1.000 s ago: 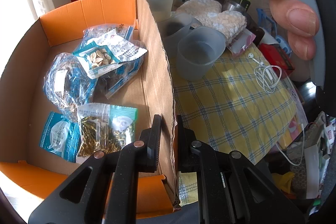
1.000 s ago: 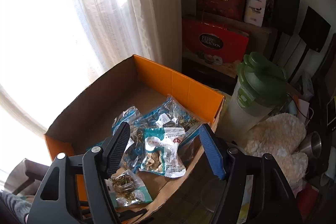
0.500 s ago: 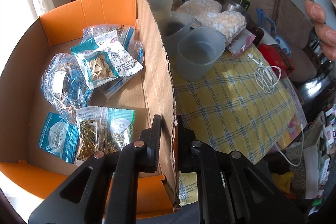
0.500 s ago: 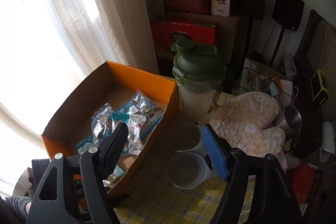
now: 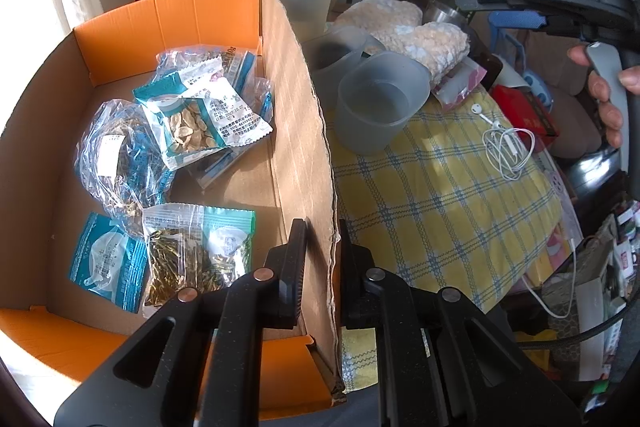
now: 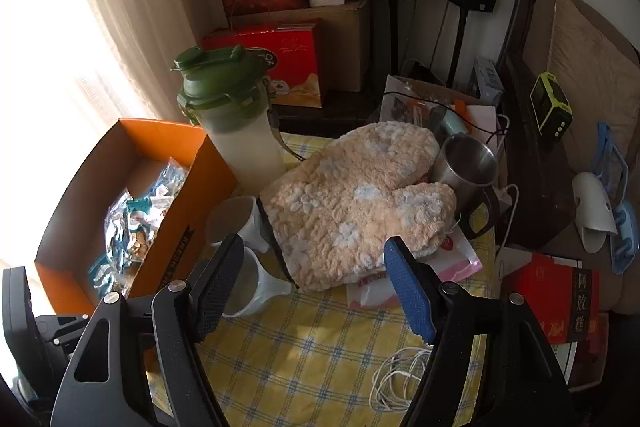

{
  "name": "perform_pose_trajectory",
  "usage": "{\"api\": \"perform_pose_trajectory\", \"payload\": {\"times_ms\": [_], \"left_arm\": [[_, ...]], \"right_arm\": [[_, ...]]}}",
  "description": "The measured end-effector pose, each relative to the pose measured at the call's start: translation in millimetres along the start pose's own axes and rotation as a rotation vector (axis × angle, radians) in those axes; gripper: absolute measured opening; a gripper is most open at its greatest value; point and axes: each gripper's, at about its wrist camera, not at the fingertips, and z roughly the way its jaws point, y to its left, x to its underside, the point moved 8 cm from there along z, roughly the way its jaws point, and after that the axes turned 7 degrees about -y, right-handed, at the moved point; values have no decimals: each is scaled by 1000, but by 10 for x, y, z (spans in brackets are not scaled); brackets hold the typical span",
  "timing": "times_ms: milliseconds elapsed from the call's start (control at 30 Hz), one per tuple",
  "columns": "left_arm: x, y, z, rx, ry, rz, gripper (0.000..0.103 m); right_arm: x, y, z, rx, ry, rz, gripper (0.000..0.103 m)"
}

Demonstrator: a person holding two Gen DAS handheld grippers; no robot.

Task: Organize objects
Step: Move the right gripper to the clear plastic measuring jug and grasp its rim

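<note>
Our left gripper [image 5: 320, 267] stays clamped on the cardboard box [image 5: 304, 131] wall. Only its own view shows the snack packets [image 5: 200, 123] lying flat just ahead — the right view hides most behind that wall. Our right gripper [image 6: 312, 283], jaws apart and empty, hangs over the fluffy mitt [image 6: 352, 203], whose long axis runs away to the right; the pink pouch [image 6: 456, 259] under it is half covered.

The cardboard box [image 5: 296, 115] stands open, its right wall pinched between the left gripper [image 5: 322, 267]'s fingers. Ahead-left of that gripper, 5 or so clear-and-teal snack packets [image 5: 200, 115] lie flat and overlapping on the box floor.
</note>
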Motion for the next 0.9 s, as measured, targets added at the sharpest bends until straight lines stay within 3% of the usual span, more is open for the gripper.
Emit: {"api": "perform_pose_trajectory", "payload": {"times_ms": [367, 500, 700, 900], "left_arm": [[4, 3, 7, 0, 0, -2, 13], [11, 11, 10, 1, 0, -1, 13], [16, 17, 8, -1, 1, -1, 13], [22, 24, 11, -1, 3, 2, 13]], "right_arm": [[236, -230, 151, 14, 29, 65, 74], [331, -83, 216, -30, 38, 62, 71], [414, 240, 393, -71, 76, 16, 56], [446, 452, 581, -101, 111, 4, 55]]}}
